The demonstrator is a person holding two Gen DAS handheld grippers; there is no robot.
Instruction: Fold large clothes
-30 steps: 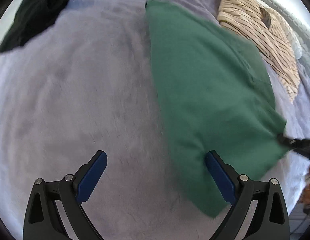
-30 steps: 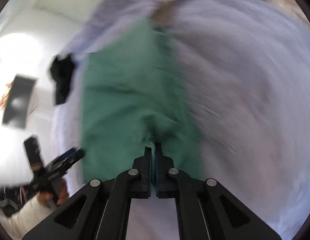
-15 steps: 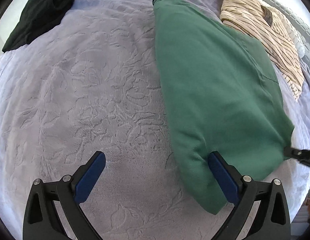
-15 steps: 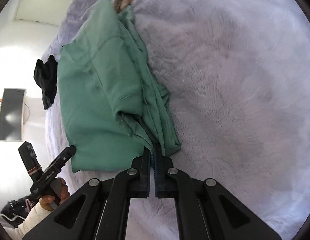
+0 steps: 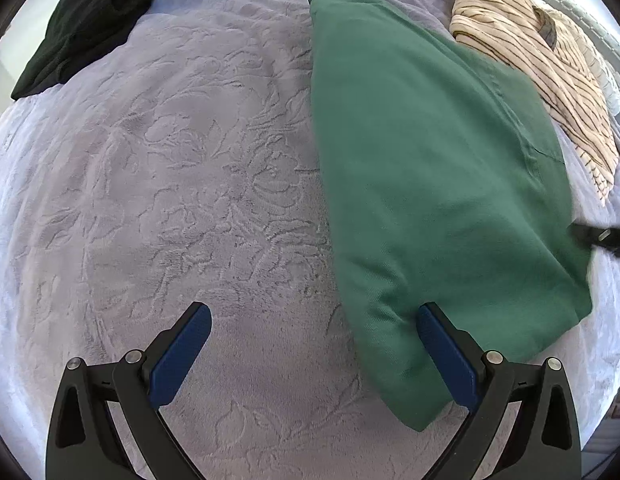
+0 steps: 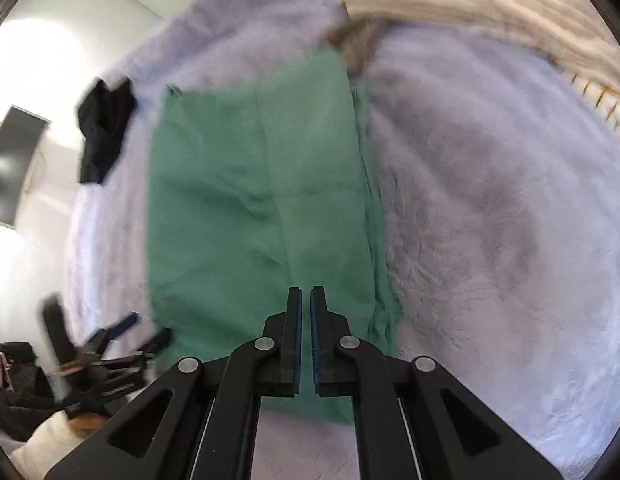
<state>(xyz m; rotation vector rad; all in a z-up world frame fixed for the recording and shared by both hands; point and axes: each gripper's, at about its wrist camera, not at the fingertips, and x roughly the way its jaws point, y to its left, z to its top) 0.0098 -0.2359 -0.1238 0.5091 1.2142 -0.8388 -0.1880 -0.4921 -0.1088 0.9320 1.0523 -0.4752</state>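
While the folded green garment (image 5: 430, 184) lies flat on the lavender embossed blanket (image 5: 169, 200), the left gripper (image 5: 310, 352) hovers wide open with nothing held, its right-hand finger (image 5: 446, 352) over the garment's near edge. The right gripper (image 6: 305, 300), at six o'clock in its own view, has its jaws nearly together and nothing between them. A black garment (image 5: 85, 28) sits at eleven o'clock, a striped one (image 5: 542, 64) at one.
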